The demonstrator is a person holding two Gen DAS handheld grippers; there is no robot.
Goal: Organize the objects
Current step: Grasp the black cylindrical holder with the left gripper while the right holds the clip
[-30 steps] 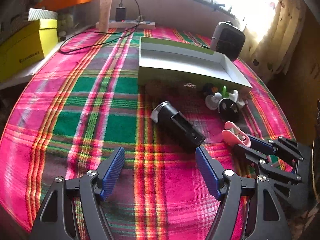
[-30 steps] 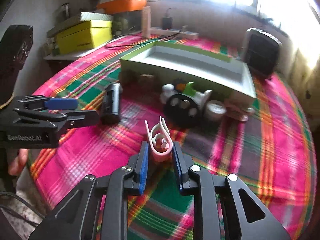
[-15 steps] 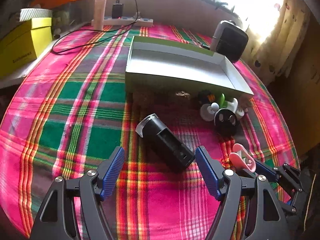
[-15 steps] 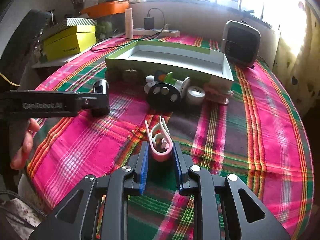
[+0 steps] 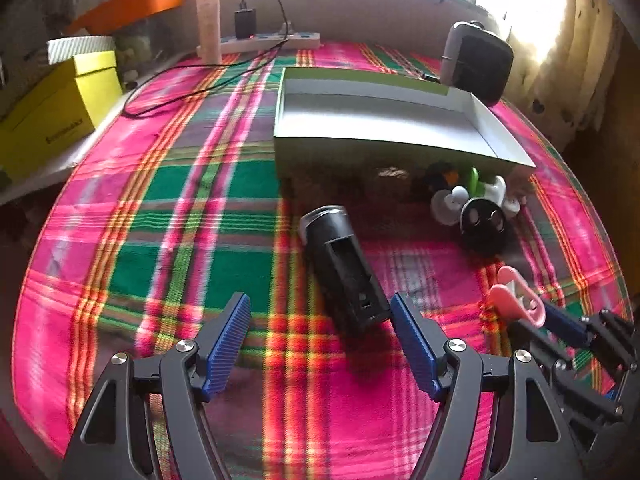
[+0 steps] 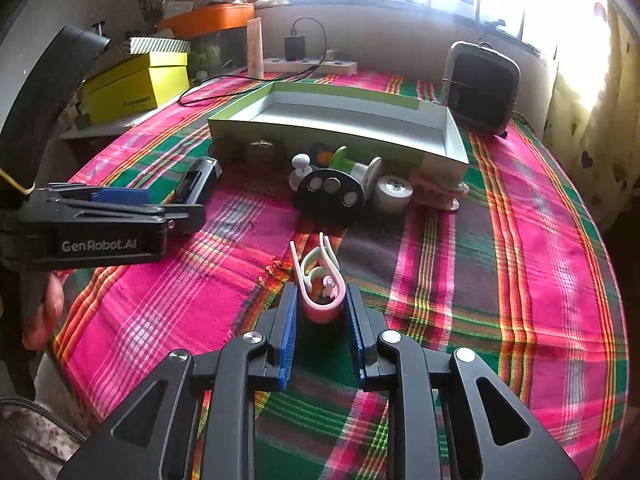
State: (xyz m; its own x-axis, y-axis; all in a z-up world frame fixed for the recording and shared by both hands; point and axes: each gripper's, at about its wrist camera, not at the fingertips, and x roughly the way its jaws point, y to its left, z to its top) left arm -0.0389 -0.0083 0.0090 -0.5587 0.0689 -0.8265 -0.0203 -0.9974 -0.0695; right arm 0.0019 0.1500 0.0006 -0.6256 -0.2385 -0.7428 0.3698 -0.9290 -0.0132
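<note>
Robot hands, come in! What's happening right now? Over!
Right gripper shut on pink clip. Left gripper open, black holder ahead between its fingers, untouched. Box empty; small toys crowd its front wall.

Both wrist views angled down, sharing tray [image 5: 384, 148]

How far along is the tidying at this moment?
Nothing looks done: the box is empty. In hand: the right gripper is shut on the pink clip. Left: the black cylinder between the open left gripper's fingers, and the small items beside the box.

tablecloth [image 5: 208, 208]: woven cloth | tray [image 5: 488, 128]: matt card, perhaps | black case [image 5: 344, 268]: matt plastic
</note>
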